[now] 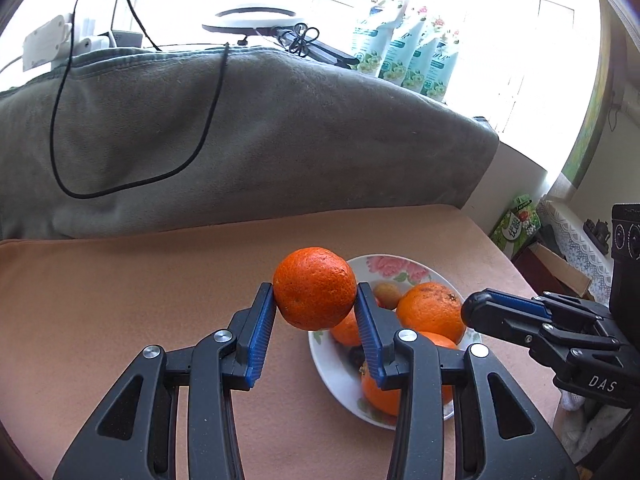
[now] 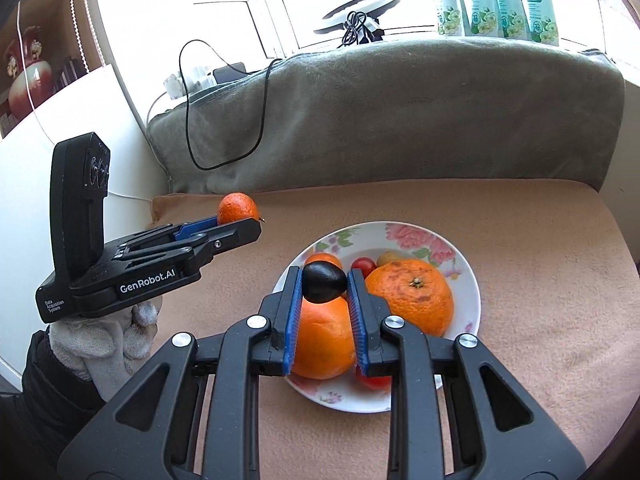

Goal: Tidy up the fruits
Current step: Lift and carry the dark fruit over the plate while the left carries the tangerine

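Note:
My left gripper (image 1: 315, 300) is shut on an orange (image 1: 314, 288), held above the peach cloth just left of the floral bowl (image 1: 332, 364). The right wrist view shows this same gripper (image 2: 240, 224) with the orange (image 2: 237, 208) off to the left. My right gripper (image 2: 323, 282) is shut on a small dark fruit (image 2: 323, 282) above the bowl (image 2: 466, 280); in the left wrist view it appears side-on (image 1: 476, 312) over the bowl's right rim. In the bowl lie oranges (image 2: 410, 300), red cherry tomatoes (image 2: 364, 265) and a small yellowish fruit (image 1: 387, 295).
A grey blanket (image 1: 240, 140) with a black cable (image 1: 64, 120) draped on it rises behind the peach-covered surface (image 1: 120, 300). Packets (image 1: 404, 52) stand on the sill. Boxes and clutter (image 1: 552, 240) sit past the right edge. A gloved hand (image 2: 104, 340) holds the left gripper.

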{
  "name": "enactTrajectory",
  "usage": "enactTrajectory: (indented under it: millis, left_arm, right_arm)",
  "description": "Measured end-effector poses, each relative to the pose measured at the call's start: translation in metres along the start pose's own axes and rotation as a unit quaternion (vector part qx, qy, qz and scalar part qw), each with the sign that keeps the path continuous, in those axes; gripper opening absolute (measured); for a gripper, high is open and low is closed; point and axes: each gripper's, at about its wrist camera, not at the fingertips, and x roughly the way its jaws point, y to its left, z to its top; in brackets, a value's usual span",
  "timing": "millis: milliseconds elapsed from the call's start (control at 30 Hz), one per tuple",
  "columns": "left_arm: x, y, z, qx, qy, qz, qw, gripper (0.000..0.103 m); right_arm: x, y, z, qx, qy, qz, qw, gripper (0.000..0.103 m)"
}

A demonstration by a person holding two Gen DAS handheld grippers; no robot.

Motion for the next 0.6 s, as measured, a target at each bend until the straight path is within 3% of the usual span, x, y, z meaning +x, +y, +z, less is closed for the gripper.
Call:
enactTrajectory:
  millis: [600]
  left_arm:
    - [0.037,-0.033,0.007,0.027,0.03,-0.023,0.9989,0.039]
  right_arm:
    - [0.04,-0.051,0.031,0.017,0.029,-0.018,0.999,0.024]
